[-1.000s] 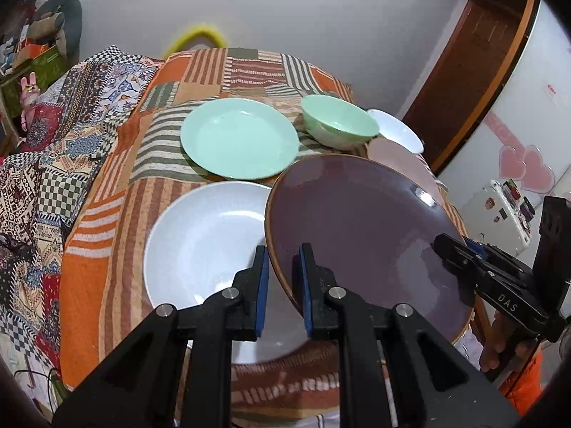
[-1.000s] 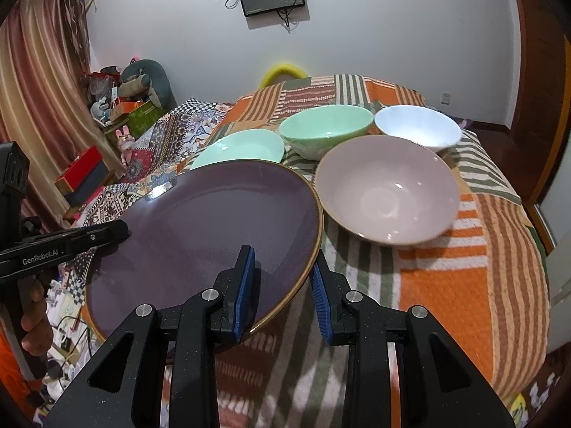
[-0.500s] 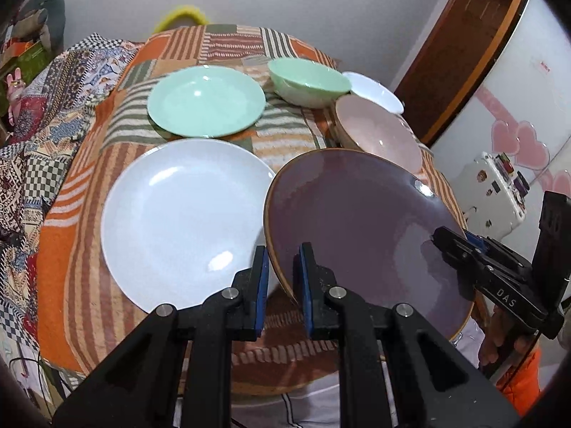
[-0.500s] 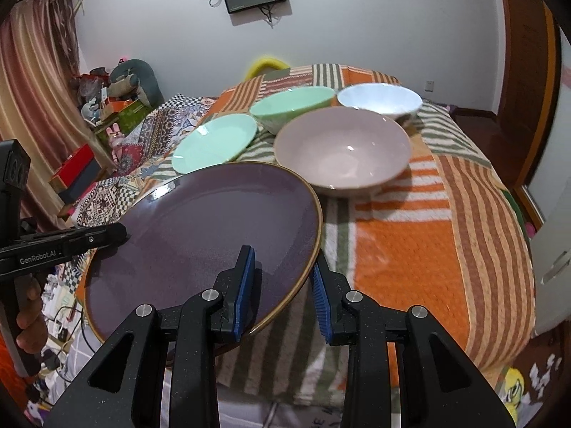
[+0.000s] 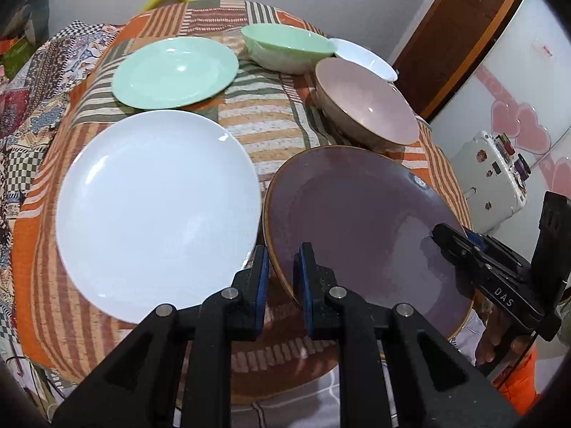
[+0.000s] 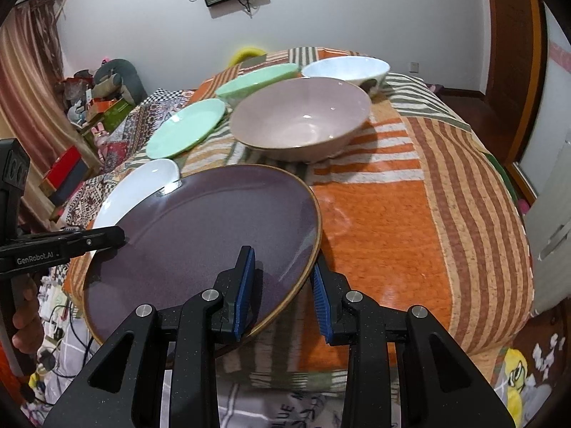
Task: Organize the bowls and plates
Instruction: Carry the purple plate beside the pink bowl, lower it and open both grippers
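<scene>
Both grippers hold a large purple plate by opposite rims, above the near edge of the bed. My left gripper is shut on its left rim. My right gripper is shut on its right rim; the plate also shows in the right wrist view. A white plate lies just left of it. Beyond lie a green plate, a green bowl, a pink bowl and a white bowl.
The dishes rest on a striped orange patchwork blanket over a bed. A door and a white fridge stand to the right. Clutter and toys line the left side; cables lie on the floor.
Both grippers have drawn the purple plate back toward the near edge and to the right. It no longer overlaps the white plate, which now shows whole.
</scene>
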Available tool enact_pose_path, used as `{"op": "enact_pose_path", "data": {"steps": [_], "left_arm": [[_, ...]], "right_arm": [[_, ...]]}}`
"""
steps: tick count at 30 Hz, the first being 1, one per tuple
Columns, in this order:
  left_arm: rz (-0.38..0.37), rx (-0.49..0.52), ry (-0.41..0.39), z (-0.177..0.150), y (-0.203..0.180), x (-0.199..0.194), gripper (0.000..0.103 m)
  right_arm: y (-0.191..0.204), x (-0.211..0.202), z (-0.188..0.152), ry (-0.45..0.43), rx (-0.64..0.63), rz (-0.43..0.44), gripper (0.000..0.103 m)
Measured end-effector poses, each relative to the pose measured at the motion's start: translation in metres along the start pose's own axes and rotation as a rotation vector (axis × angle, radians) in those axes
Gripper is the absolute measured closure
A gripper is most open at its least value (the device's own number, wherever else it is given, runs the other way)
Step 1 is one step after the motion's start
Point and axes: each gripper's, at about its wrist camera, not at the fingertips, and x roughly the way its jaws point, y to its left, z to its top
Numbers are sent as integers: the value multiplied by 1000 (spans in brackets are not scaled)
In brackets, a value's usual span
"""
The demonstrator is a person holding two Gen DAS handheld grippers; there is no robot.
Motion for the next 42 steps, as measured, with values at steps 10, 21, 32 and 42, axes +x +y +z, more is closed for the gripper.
{"op": "enact_pose_path", "data": {"steps": [10,21,32,42], "left_arm": [[11,29,49,5,-12,26,87],[35,10,80,5,-3,39,87],[45,24,1,11,-7,12,83],[76,82,-126,13,-21,-34,57]], "right_arm": [[-19,11,-4,35,42,-16,75],[-15,22,-6,68,24,-16,75],[-14,15,0,101,-20,-54,68],[7,-27,21,-20,-65,-69,50]]}}
